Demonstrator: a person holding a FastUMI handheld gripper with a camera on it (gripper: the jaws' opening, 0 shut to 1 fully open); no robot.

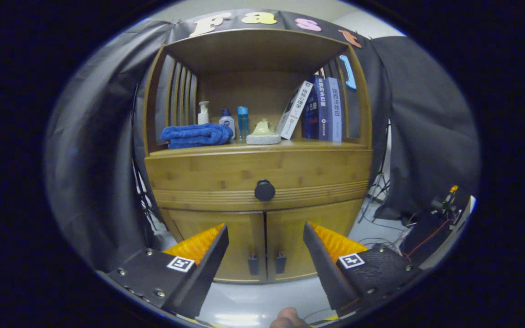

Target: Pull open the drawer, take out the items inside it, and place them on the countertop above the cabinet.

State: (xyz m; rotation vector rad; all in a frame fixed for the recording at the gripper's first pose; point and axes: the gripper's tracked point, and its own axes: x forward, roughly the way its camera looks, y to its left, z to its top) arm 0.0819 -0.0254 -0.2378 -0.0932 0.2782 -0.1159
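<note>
Black cloth wall (pixel 98 150) drapes above pale grey floor (pixel 262 305).

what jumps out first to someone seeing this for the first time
The wooden cabinet stands beyond the fingers, its drawer shut, with a round dark knob dead ahead. On the countertop above it, a folded blue towel lies left of small bottles, and books lean at the right. The gripper is open, holding nothing.
</note>
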